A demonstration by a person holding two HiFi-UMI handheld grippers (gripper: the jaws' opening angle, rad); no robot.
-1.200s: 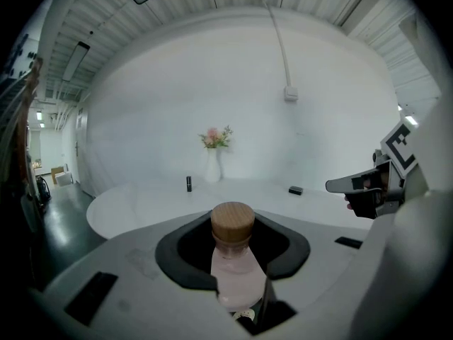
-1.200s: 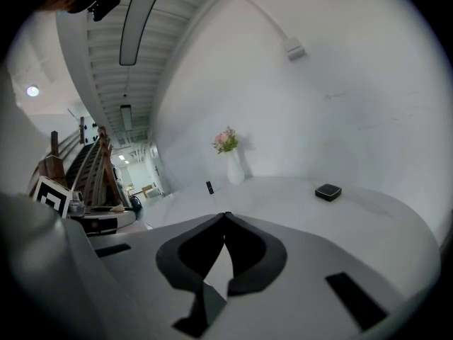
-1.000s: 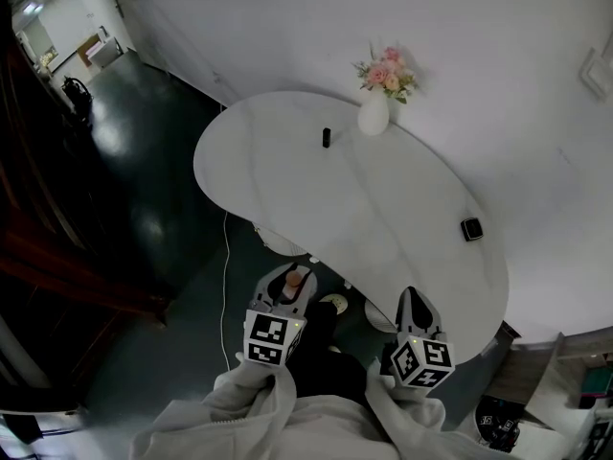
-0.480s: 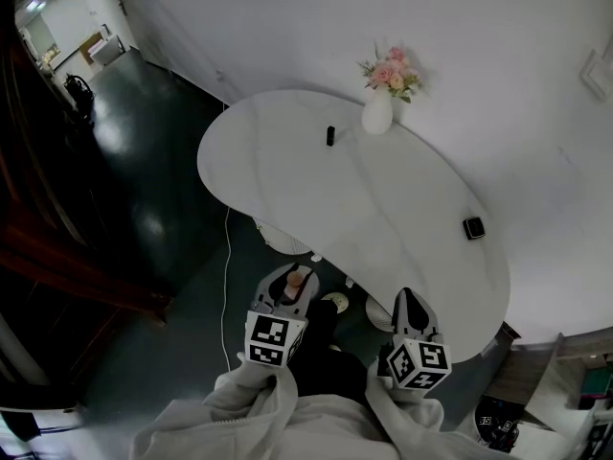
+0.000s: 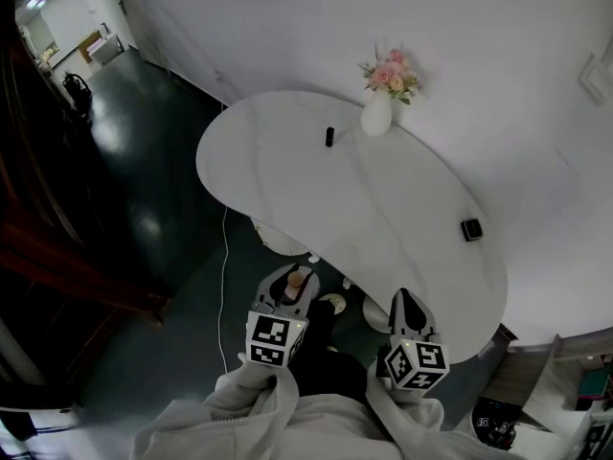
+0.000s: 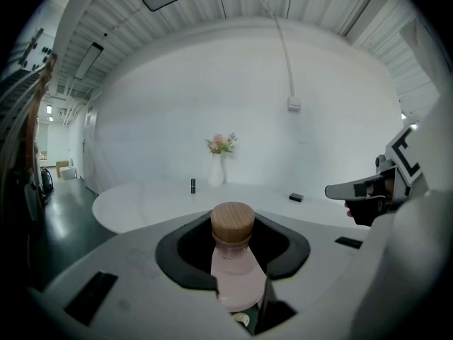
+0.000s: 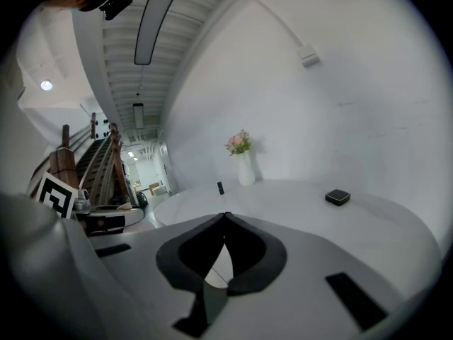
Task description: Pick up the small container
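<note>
Big white kidney-shaped desk takes up the middle of the room, its far side against a plain white wall, w/ dark green glossy floor to the left & on the near side.

Nearest is the person, only the pale grey hooded sleeves showing, one gripper per hand, both held off the near edge of the desk, over the floor & not touching the top.

Left gripper: its fingers are part-way apart & pinching the small pink bottle-shaped container with a round wooden cap. Container stands upright btw the dark pads, cap poking clear above them. So the task's thing is up in that grip, near-left, not on the desk.

Right gripper: fingers pressed together at the tips, nothing btw them.

On the desk, far side: white slim-necked vase with pink flowers, upright. Right side, near the wall edge: small black square box. Just left of the vase, apart from it: tiny black upright cylinder.
</note>
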